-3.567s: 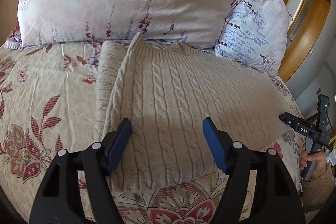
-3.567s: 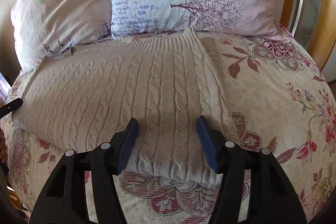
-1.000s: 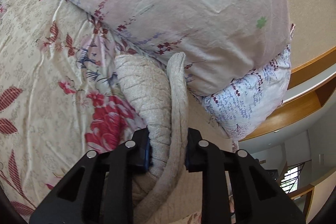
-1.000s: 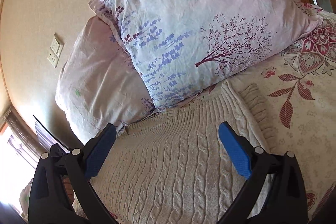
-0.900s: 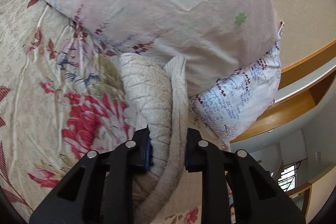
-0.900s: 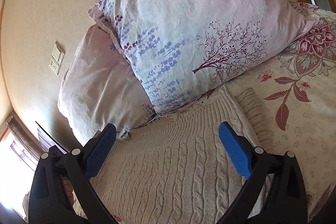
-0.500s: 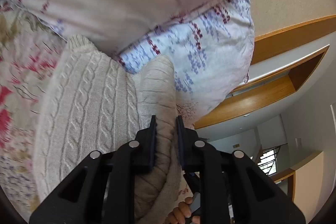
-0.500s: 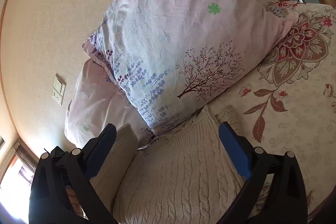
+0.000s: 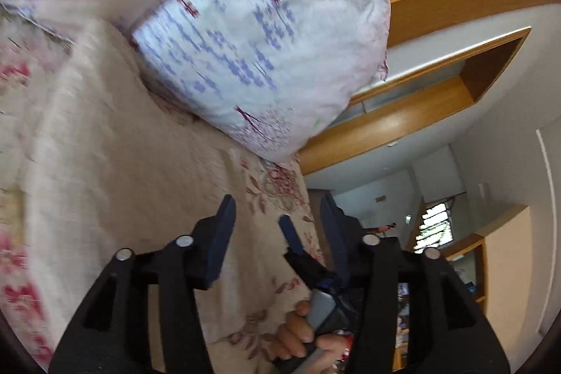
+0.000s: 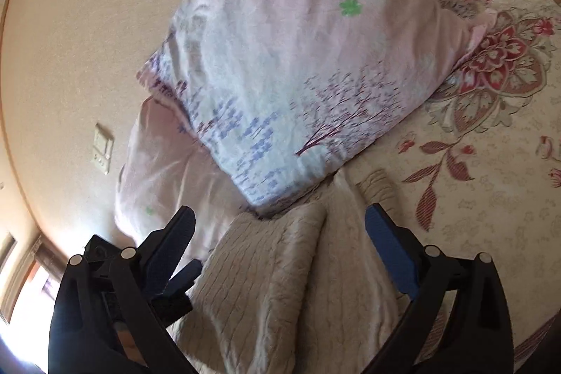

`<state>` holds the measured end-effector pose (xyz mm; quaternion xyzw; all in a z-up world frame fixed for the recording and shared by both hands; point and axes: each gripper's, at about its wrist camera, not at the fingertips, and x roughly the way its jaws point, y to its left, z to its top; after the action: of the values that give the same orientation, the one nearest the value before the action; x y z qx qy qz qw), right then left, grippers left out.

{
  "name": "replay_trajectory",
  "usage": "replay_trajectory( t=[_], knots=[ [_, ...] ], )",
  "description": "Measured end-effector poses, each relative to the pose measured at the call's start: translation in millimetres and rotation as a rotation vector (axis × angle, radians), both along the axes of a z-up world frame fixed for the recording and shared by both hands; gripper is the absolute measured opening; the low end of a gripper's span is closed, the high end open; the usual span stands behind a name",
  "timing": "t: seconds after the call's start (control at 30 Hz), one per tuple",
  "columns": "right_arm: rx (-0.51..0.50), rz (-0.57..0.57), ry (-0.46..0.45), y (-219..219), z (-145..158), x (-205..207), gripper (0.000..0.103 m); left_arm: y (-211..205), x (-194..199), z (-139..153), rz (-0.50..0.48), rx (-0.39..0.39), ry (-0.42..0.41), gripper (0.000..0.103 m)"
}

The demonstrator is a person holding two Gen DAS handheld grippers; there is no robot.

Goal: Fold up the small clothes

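A beige cable-knit sweater [image 10: 280,279] lies on the floral bedspread, one side folded over the middle; it shows blurred in the left wrist view [image 9: 105,146]. My left gripper [image 9: 277,219] is open and empty, above the sweater's right part. My right gripper [image 10: 280,233] is open and empty, its fingers astride the folded sweater just above it. The right gripper's blue fingertips [image 9: 291,233] and the hand holding it show between my left fingers. The left gripper's fingers [image 10: 182,276] show at the lower left of the right wrist view.
Two floral pillows [image 10: 301,65] lean against the wall behind the sweater. The floral bedspread [image 10: 491,163] spreads to the right. A wooden headboard frame [image 9: 403,118] and a wall switch [image 10: 102,149] are beyond.
My left gripper has let go of the sweater's edge after carrying it over the middle, and opened. The right gripper stays open and has tilted upward.
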<state>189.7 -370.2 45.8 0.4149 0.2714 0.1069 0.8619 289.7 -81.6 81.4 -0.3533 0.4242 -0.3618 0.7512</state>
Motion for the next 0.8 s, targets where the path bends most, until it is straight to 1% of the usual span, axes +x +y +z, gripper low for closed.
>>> replay_trajectory(
  t=[0.03, 0.07, 0.13, 0.17, 0.2, 0.27, 0.3, 0.33, 0.4, 0.47, 0.53, 0.6, 0.63, 0.67, 0.73, 0.8],
  knots=[
    [-0.002, 0.06, 0.021, 5, 4, 1, 0.1, 17, -3, 3, 0.037, 0.045, -0.026, 0.058],
    [-0.012, 0.123, 0.062, 12, 7, 4, 0.1, 32, -6, 5, 0.082, 0.107, -0.044, 0.065],
    [-0.044, 0.207, 0.185, 22, 5, 11, 0.099, 58, -5, 0, 0.153, 0.218, -0.055, 0.068],
    [-0.047, 0.235, 0.246, 26, 1, 13, 0.093, 67, -3, -6, 0.17, 0.255, -0.039, 0.068],
    [-0.024, 0.261, 0.297, 27, -7, 16, 0.088, 76, -2, -16, 0.176, 0.267, -0.015, 0.069],
    [0.067, 0.301, 0.38, 28, -25, 17, 0.072, 86, 1, -35, 0.177, 0.272, 0.051, 0.069],
    [0.092, 0.308, 0.405, 28, -31, 17, 0.07, 87, 2, -44, 0.164, 0.264, 0.075, 0.069],
    [0.081, 0.315, 0.419, 30, -33, 16, 0.069, 87, 1, -51, 0.15, 0.255, 0.089, 0.069],
    [0.056, 0.325, 0.441, 34, -34, 13, 0.067, 90, -6, -56, 0.145, 0.246, 0.07, 0.071],
    [0.052, 0.349, 0.439, 37, -30, 9, 0.066, 89, -8, -54, 0.148, 0.271, 0.044, 0.071],
    [0.022, 0.378, 0.449, 41, -27, 5, 0.066, 87, -9, -54, 0.149, 0.305, 0.032, 0.073],
    [-0.015, 0.422, 0.508, 48, -31, 7, 0.066, 81, -10, -54, 0.151, 0.36, 0.022, 0.076],
    [-0.04, 0.434, 0.52, 52, -32, 7, 0.066, 78, -11, -54, 0.152, 0.388, 0.013, 0.077],
    [-0.067, 0.452, 0.519, 58, -31, 7, 0.066, 76, -12, -54, 0.157, 0.415, -0.001, 0.077],
    [-0.048, 0.511, 0.503, 70, -29, 9, 0.066, 73, -16, -54, 0.164, 0.485, -0.028, 0.077],
    [-0.046, 0.538, 0.503, 81, -29, 15, 0.066, 70, -20, -51, 0.179, 0.566, -0.061, 0.077]
  ],
)
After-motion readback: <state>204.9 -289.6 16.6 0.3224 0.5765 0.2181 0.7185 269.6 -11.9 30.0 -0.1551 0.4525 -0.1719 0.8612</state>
